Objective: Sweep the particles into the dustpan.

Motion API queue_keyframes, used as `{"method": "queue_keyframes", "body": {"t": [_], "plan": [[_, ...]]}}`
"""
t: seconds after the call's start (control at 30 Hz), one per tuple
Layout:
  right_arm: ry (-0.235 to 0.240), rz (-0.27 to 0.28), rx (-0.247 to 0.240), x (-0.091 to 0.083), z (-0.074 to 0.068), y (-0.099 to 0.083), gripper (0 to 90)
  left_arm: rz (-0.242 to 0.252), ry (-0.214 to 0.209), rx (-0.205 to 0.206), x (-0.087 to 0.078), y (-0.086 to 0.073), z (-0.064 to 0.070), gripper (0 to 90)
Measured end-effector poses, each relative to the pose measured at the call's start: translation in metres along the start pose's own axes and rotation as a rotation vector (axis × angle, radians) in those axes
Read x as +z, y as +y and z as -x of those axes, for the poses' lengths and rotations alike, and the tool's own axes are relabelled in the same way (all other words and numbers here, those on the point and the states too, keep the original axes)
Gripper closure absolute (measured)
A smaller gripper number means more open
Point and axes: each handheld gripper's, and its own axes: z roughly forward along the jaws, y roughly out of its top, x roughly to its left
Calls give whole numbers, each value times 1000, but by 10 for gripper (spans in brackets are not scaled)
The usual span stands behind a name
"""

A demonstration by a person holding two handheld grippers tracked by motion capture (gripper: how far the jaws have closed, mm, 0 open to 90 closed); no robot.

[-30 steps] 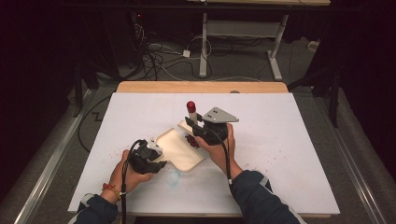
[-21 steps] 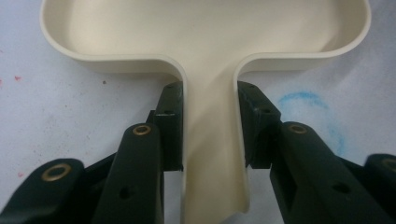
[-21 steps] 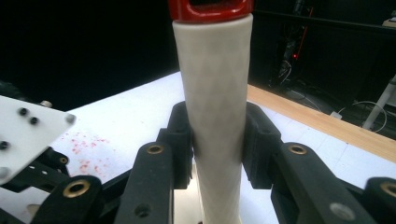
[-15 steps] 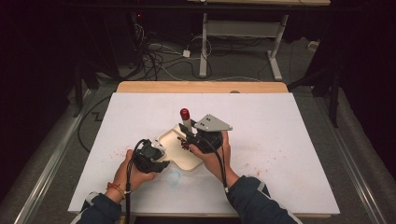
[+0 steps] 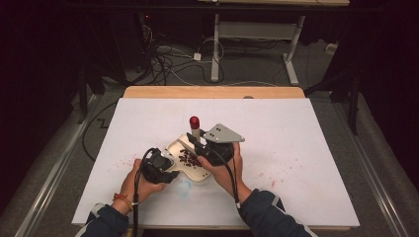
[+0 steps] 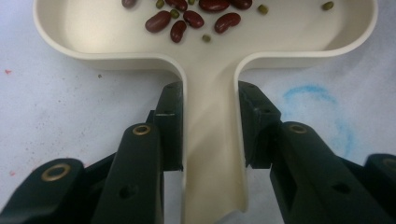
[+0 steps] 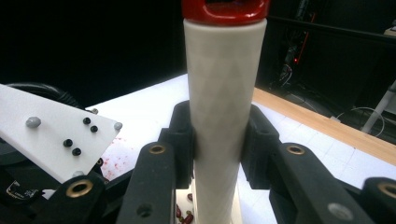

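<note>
Cream scoop-shaped tray (image 6: 210, 135), holding red beans (image 6: 187, 21), lies near the tabletop's (image 5: 306, 148) near edge. Left gripper (image 6: 210, 126) jaws pinch the tray's handle from both sides. Right gripper (image 7: 217, 140) jaws clamp an upright white cylinder (image 7: 224, 102) with red cap (image 7: 224, 9), above the tray.

The tray's (image 6: 210, 154) far rim and the tube's (image 7: 224, 116) red cap are cut off.

The right gripper (image 5: 193, 144) with the white tube with the red cap (image 5: 194, 126) has moved left and closer to the person, over the cream tray (image 5: 174, 146), and beans (image 5: 189, 159) now lie in it.
</note>
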Motion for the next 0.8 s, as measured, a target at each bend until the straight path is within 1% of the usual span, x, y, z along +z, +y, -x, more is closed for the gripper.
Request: {"method": "queue_keyframes", "body": {"t": [0.13, 0.17, 0.23, 0.27, 0.3, 0.33, 0.4, 0.43, 0.47, 0.57, 0.6, 0.63, 0.67, 0.7, 0.73, 0.8], "plan": [[-27, 7, -7, -2, 5, 2, 701, 13, -4, 5, -1, -3, -3, 639], [-31, 11, -10, -3, 7, 3, 701, 14, -11, 1, -2, -4, -4, 638], [-42, 18, 2, -4, 14, 5, 702, 16, -12, -1, -3, -5, -6, 638], [-46, 25, 17, -6, 19, 5, 702, 19, -15, 0, -4, -7, -9, 638], [-51, 31, 23, -7, 21, 6, 701, 23, -13, 10, -6, -10, -11, 638], [-56, 37, 32, -9, 25, 7, 701, 27, -13, 8, -7, -12, -12, 639], [-69, 53, 34, -16, 31, 9, 702, 26, -14, 13, -9, -15, -14, 638], [-69, 53, 34, -16, 31, 9, 702, 26, -14, 10, -9, -17, -15, 638], [-70, 59, 45, -23, 36, 11, 701, 21, -12, 14, -10, -20, -16, 638], [-72, 58, 47, -31, 43, 12, 701, 19, -10, 24, -12, -26, -16, 639], [-76, 58, 44, -34, 45, 12, 701, 12, -10, 27, -12, -31, -16, 639], [-84, 57, 39, -38, 47, 11, 701, 8, -9, 33, -13, -33, -16, 638], [-90, 56, 43, -41, 49, 10, 702, 8, -9, 33, -13, -33, -16, 639], [-90, 56, 43, -41, 49, 10, 702, 1, -9, 40, -13, -35, -15, 639], [-110, 48, 30, -47, 54, 7, 701, -4, -9, 47, -14, -37, -15, 639], [-129, 29, 34, -50, 58, 3, 701, -8, -10, 55, -16, -40, -13, 639]]}}
